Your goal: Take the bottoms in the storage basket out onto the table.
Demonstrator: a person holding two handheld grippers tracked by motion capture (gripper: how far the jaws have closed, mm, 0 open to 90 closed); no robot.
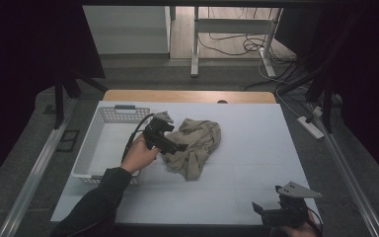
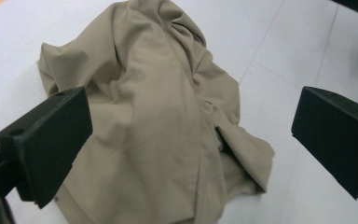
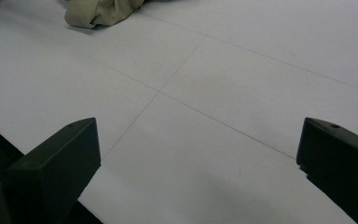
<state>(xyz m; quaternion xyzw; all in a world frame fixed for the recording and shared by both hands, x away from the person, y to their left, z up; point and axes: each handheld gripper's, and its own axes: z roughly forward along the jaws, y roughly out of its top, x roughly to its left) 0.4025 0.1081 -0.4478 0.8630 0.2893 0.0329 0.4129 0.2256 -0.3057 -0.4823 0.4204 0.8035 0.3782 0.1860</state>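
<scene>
White-covered table, grey floor, dark curtains.

No legible text, labels, brand marks or numbers in any view; crumpled beige fabric garment, white perforated plastic basket and pale tabletop surfaces all read blank

A white slotted basket stood on the left part of the white table, its dark handle on the far rim. Beyond the table's wooden far edge, a white desk frame stood on the floor, with cables under it. Right of the table lay a power strip.
</scene>
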